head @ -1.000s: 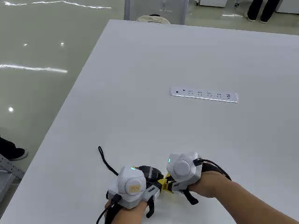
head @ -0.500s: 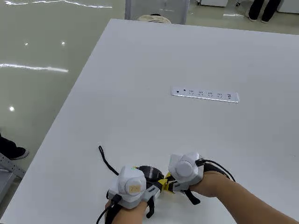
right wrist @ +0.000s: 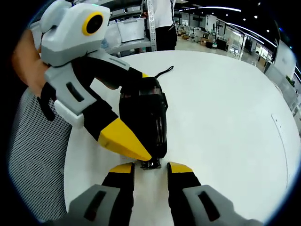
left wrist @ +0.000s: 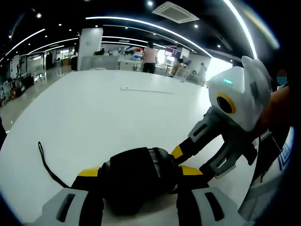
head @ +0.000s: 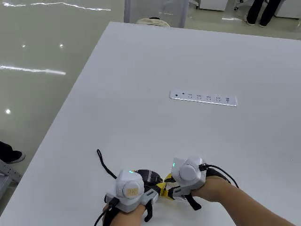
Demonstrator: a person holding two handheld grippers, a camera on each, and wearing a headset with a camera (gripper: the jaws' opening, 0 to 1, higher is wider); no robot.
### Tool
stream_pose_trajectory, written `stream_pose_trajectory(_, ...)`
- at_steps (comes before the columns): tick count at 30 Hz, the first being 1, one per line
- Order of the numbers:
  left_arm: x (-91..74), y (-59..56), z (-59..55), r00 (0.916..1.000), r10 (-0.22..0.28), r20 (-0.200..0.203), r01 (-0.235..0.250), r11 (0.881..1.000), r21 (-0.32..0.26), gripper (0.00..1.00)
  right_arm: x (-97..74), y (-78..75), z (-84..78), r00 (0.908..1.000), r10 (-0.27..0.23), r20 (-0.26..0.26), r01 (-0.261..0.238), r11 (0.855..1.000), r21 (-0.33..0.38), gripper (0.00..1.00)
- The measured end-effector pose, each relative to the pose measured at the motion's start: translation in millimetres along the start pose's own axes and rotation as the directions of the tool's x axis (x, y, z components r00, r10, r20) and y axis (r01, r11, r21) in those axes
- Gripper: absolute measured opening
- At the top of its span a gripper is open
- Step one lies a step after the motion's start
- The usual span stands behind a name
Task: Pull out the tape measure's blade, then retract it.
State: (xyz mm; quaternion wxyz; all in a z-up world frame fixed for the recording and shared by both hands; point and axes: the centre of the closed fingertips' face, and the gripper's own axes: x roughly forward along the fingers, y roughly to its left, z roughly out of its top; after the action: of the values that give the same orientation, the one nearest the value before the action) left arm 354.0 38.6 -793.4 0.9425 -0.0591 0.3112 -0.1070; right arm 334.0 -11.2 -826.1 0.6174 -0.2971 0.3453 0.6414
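Fingers point(left wrist: 89, 172) of the left gripper point(left wrist: 140, 188) are clamping the tape measure point(left wrist: 136, 165) between them. The right gripper point(right wrist: 151, 170) is sitting parted, with the blade hook point(right wrist: 151, 164) just ahead of its gap, ungripped. Risk I'm seeing: the small hook slipping the pinch, with the left fingertip crowding it. The wrist strap point(head: 104, 164) and power strip point(head: 203, 99) are lying clear beyond.

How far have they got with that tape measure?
Barely started. Done: the left tongs clamp the tape measure on the table. In hand: the right tongs sit open at the end hook, not closed on it. Left: the pull-out and the retraction; nothing is drawn out yet.
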Motion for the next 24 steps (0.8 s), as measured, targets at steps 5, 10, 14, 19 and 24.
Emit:
stream_pose_trajectory(5, -0.2, 0.0, 0.2, 1.0, 0.001, 0.001, -0.001, 1.0, 0.0, 0.6, -6.7, 1.6, -7.1, 0.9998, -0.018, 0.001, 0.018, 1.0, 0.008, 0.3)
stream_pose_trajectory(10, 0.5, 0.1, 0.0, 1.0, -0.003, 0.003, 0.003, 1.0, -0.002, 0.61, -19.9, -1.2, -6.4, 0.9951, -0.08, 0.058, 0.079, 0.997, 0.024, 0.37)
stream_pose_trajectory(14, -0.9, -1.2, -2.9, 0.9985, -0.049, -0.026, 0.05, 0.997, 0.059, 0.62, -35.1, -8.7, -5.6, 0.9809, -0.158, 0.114, 0.15, 0.986, 0.073, 0.48)
stream_pose_trajectory(19, -13.7, -1.0, -0.7, 0.9949, -0.101, -0.005, 0.1, 0.985, 0.143, 0.81, -61.7, -15.5, -12.9, 0.955, -0.249, 0.161, 0.226, 0.963, 0.149, 0.59)
stream_pose_trajectory(24, -30.4, -2.7, 12.2, 0.9712, -0.236, 0.031, 0.231, 0.965, 0.123, 0.87, -84.4, -15.1, -29.2, 0.9315, -0.317, 0.179, 0.278, 0.937, 0.21, 0.67)
